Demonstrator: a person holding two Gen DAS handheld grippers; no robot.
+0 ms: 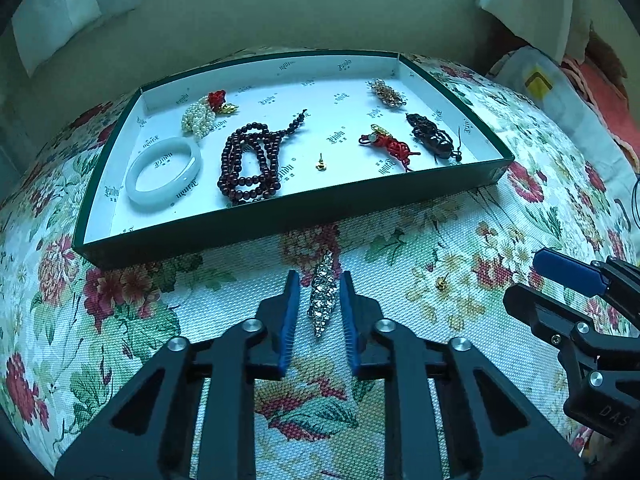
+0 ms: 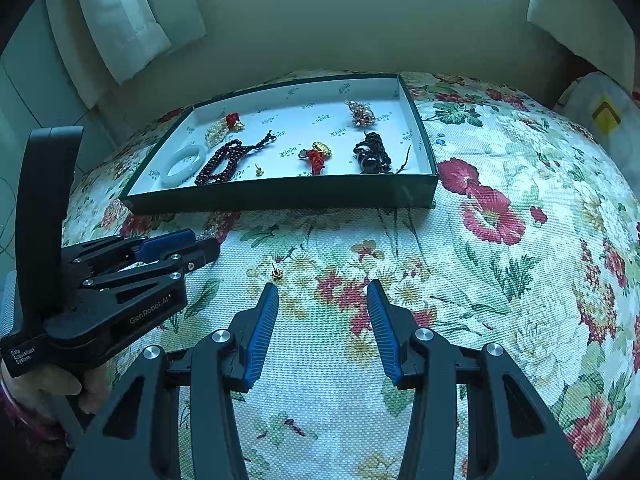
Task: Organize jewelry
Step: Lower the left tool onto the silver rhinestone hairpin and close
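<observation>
A sparkly rhinestone piece (image 1: 322, 294) lies on the floral cloth between the fingers of my left gripper (image 1: 319, 280), which is open around it without clamping. A small gold earring (image 1: 441, 283) lies on the cloth to its right; in the right wrist view the earring (image 2: 275, 274) sits just ahead of my open, empty right gripper (image 2: 322, 291), near its left fingertip. The green-walled tray (image 1: 280, 216) holds a white bangle (image 1: 164, 176), dark red beads (image 1: 250, 168), pearls (image 1: 198, 118), a gold stud (image 1: 320, 164), a red knot (image 1: 388, 144) and dark cord pieces (image 1: 432, 136).
The floral cloth (image 2: 500, 280) covers a rounded surface that falls away at the sides. The left gripper body (image 2: 100, 280) stands at the left in the right wrist view. White curtains (image 2: 120, 20) hang behind. A bag with a yellow mark (image 1: 538, 84) lies far right.
</observation>
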